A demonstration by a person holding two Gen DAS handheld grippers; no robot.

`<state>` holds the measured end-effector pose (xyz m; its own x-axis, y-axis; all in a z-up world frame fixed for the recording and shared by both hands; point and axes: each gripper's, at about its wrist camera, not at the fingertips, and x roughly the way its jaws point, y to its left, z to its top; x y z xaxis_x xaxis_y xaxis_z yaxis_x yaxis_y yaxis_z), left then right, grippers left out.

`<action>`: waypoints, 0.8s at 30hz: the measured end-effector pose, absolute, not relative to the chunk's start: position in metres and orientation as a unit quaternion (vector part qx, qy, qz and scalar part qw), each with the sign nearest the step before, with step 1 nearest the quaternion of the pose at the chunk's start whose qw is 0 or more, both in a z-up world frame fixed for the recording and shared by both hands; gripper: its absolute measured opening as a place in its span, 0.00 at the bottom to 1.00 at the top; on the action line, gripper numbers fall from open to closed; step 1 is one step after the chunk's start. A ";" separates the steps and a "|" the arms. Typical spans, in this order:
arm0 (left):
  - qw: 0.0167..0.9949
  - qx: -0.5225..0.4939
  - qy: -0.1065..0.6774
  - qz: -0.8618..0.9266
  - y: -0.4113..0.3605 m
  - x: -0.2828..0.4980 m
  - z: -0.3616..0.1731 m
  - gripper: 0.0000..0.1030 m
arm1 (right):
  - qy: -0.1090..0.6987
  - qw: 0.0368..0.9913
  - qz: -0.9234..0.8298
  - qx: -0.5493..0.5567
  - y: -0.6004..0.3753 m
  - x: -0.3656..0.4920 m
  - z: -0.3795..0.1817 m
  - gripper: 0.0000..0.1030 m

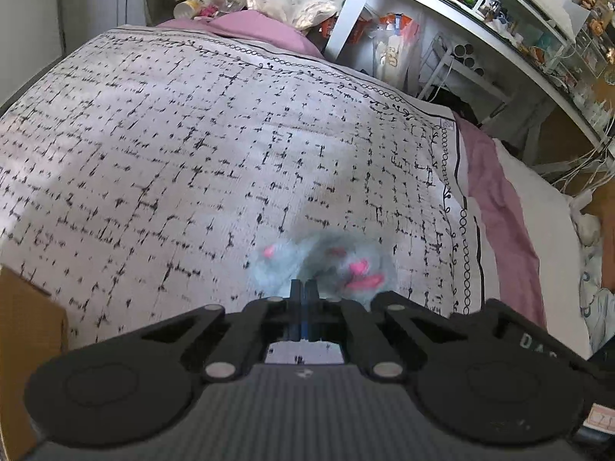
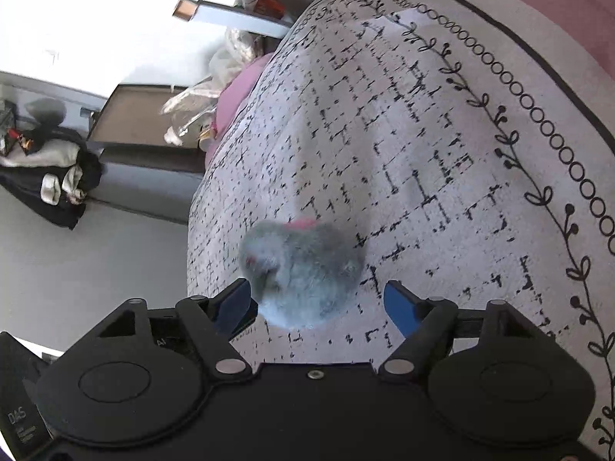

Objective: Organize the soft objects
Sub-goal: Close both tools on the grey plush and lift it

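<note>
left wrist view: left claw (image 1: 303, 288) pressed together, blue pads meeting with nothing wide between them. just past the tips, touching or nearly so, a grey plush (image 1: 326, 269) with pink patches, blurred, on the patterned blanket (image 1: 192, 134). unclear whether a tuft of fur is nipped between the pads (too smeared to tell). off to the claw's left and low, a cardboard box (image 1: 27, 326) corner, likely the place for soft things. far ahead and right, a cluttered desk (image 1: 480, 27).

right wrist view: right claw (image 2: 317, 299) spread, pads apart, a second grey plush (image 2: 303, 269) sitting between the tips and a little ahead. left pad (image 2: 240, 297) at the toy's flank, right pad well clear of it, so the toy off-centre toward the left. nothing pinched yet.

step in hand, judged: closing on the toy. best done by sliding the right claw slightly left to centre the body, pushing forward so the pads straddle the thick middle rather than the fluffy edge, then squeezing firmly (fur compresses, a shallow bite slips). worth checking the left grip before lifting, since a hold on loose fur alone may drop.
</note>
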<state>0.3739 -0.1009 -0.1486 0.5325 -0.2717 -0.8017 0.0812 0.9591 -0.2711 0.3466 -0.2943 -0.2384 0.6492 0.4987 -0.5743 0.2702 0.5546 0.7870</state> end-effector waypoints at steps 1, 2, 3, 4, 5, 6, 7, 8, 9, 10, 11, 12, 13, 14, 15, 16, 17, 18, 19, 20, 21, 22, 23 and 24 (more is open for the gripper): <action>0.869 -0.100 0.475 -0.097 -0.101 0.372 -0.150 0.00 | 0.420 0.775 0.073 0.467 -0.294 0.346 -0.240 0.64; 0.868 -0.100 0.478 -0.092 -0.100 0.370 -0.151 0.00 | 0.428 0.770 0.070 0.467 -0.293 0.345 -0.242 0.60; 0.868 -0.100 0.478 -0.090 -0.100 0.368 -0.151 0.00 | 0.435 0.767 0.066 0.468 -0.294 0.343 -0.244 0.59; 0.869 -0.098 0.476 -0.090 -0.100 0.367 -0.151 0.00 | 0.437 0.766 0.064 0.467 -0.295 0.341 -0.244 0.58; 0.871 -0.092 0.474 -0.089 -0.100 0.366 -0.151 0.00 | 0.436 0.767 0.063 0.467 -0.296 0.339 -0.242 0.58; 0.873 -0.086 0.472 -0.087 -0.100 0.365 -0.151 0.00 | 0.433 0.769 0.061 0.467 -0.298 0.337 -0.240 0.58; 0.874 -0.081 0.471 -0.084 -0.100 0.365 -0.150 0.00 | 0.430 0.771 0.059 0.466 -0.299 0.335 -0.238 0.57; 0.874 -0.078 0.472 -0.084 -0.100 0.366 -0.149 0.00 | 0.427 0.773 0.057 0.466 -0.300 0.333 -0.237 0.58; 0.874 -0.077 0.473 -0.084 -0.100 0.366 -0.148 0.00 | 0.424 0.773 0.056 0.468 -0.301 0.332 -0.235 0.58; 0.875 -0.076 0.472 -0.081 -0.099 0.367 -0.146 0.02 | 0.424 0.773 0.056 0.470 -0.302 0.331 -0.235 0.58; 0.876 -0.074 0.471 -0.080 -0.099 0.368 -0.144 0.03 | 0.422 0.772 0.056 0.473 -0.303 0.330 -0.235 0.58; 0.876 -0.073 0.470 -0.081 -0.098 0.369 -0.143 0.03 | 0.419 0.772 0.056 0.475 -0.303 0.329 -0.235 0.58; 0.877 -0.071 0.469 -0.082 -0.098 0.370 -0.141 0.03 | 0.417 0.773 0.056 0.476 -0.303 0.330 -0.234 0.58; 0.877 -0.069 0.468 -0.083 -0.098 0.371 -0.139 0.04 | 0.413 0.774 0.055 0.477 -0.304 0.330 -0.233 0.58; 0.877 -0.067 0.469 -0.082 -0.099 0.373 -0.139 0.04 | 0.410 0.774 0.052 0.479 -0.305 0.330 -0.234 0.58; 0.876 -0.067 0.470 -0.083 -0.099 0.375 -0.138 0.05 | 0.408 0.774 0.050 0.482 -0.306 0.330 -0.234 0.59; 0.876 -0.068 0.470 -0.084 -0.099 0.377 -0.138 0.05 | 0.405 0.774 0.046 0.485 -0.308 0.331 -0.235 0.59; 0.875 -0.071 0.471 -0.085 -0.099 0.379 -0.138 0.06 | 0.405 0.772 0.043 0.487 -0.307 0.332 -0.236 0.59; 0.875 -0.074 0.470 -0.088 -0.099 0.381 -0.138 0.08 | 0.404 0.770 0.039 0.492 -0.308 0.335 -0.237 0.60; 0.874 -0.077 0.471 -0.090 -0.099 0.384 -0.138 0.10 | 0.402 0.769 0.036 0.497 -0.308 0.335 -0.239 0.62; 0.873 -0.080 0.473 -0.090 -0.100 0.387 -0.138 0.16 | 0.399 0.768 0.031 0.500 -0.309 0.336 -0.240 0.63; 0.871 -0.082 0.477 -0.088 -0.101 0.390 -0.140 0.24 | 0.396 0.769 0.028 0.501 -0.310 0.338 -0.240 0.64; 0.869 -0.084 0.480 -0.086 -0.101 0.393 -0.141 0.28 | 0.393 0.770 0.026 0.502 -0.310 0.339 -0.240 0.65; 0.868 -0.086 0.481 -0.086 -0.102 0.396 -0.142 0.32 | 0.391 0.770 0.023 0.504 -0.310 0.341 -0.241 0.65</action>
<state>0.3955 -0.1017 -0.1415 0.5229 -0.2319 -0.8202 0.0661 0.9704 -0.2322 0.3413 -0.3097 -0.2406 0.6937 0.4289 -0.5786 0.3580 0.4917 0.7938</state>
